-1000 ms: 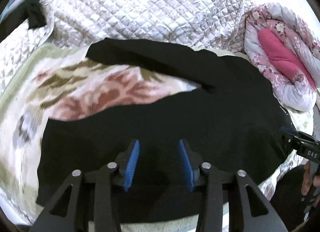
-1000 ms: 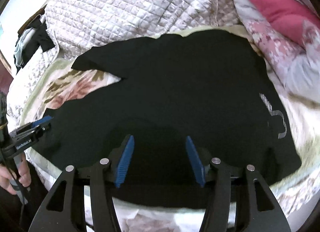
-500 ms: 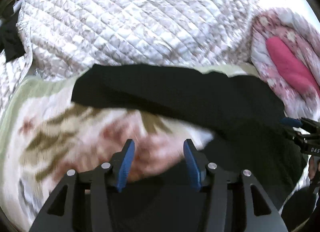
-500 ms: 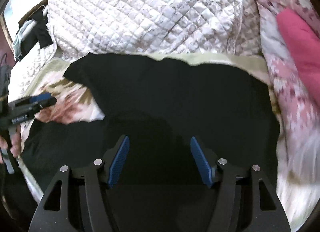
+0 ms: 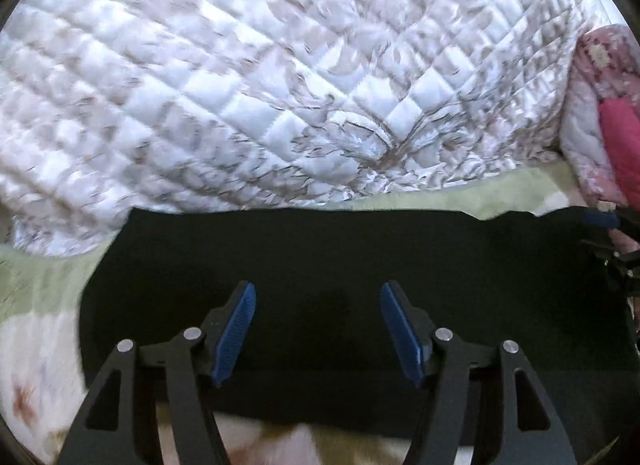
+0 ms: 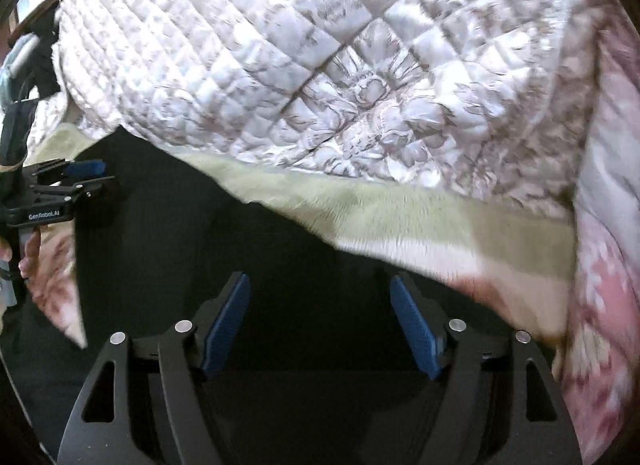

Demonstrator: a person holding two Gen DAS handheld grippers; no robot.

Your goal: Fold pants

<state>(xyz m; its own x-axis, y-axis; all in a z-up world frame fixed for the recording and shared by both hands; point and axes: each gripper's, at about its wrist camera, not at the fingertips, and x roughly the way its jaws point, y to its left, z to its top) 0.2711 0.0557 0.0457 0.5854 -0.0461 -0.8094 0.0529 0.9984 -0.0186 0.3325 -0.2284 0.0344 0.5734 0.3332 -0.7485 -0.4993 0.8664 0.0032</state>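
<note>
The black pants (image 5: 320, 253) lie spread on a floral bed blanket; they also show in the right wrist view (image 6: 280, 265). My left gripper (image 5: 316, 297) is open and empty, low over the far pant leg near its far edge. My right gripper (image 6: 320, 289) is open and empty over the black cloth near its far edge. The right gripper shows at the right edge of the left wrist view (image 5: 612, 241). The left gripper shows at the left of the right wrist view (image 6: 76, 177).
A quilted white bedspread (image 5: 280, 85) is heaped just behind the pants, also seen in the right wrist view (image 6: 320, 65). A pink floral duvet (image 5: 608, 125) lies at the right. The green and floral blanket (image 6: 440, 225) lies under the pants.
Both grippers have moved forward across the pants, from the near edge to the far edge. Both stayed open. The views now face the quilted bedspread closely.
</note>
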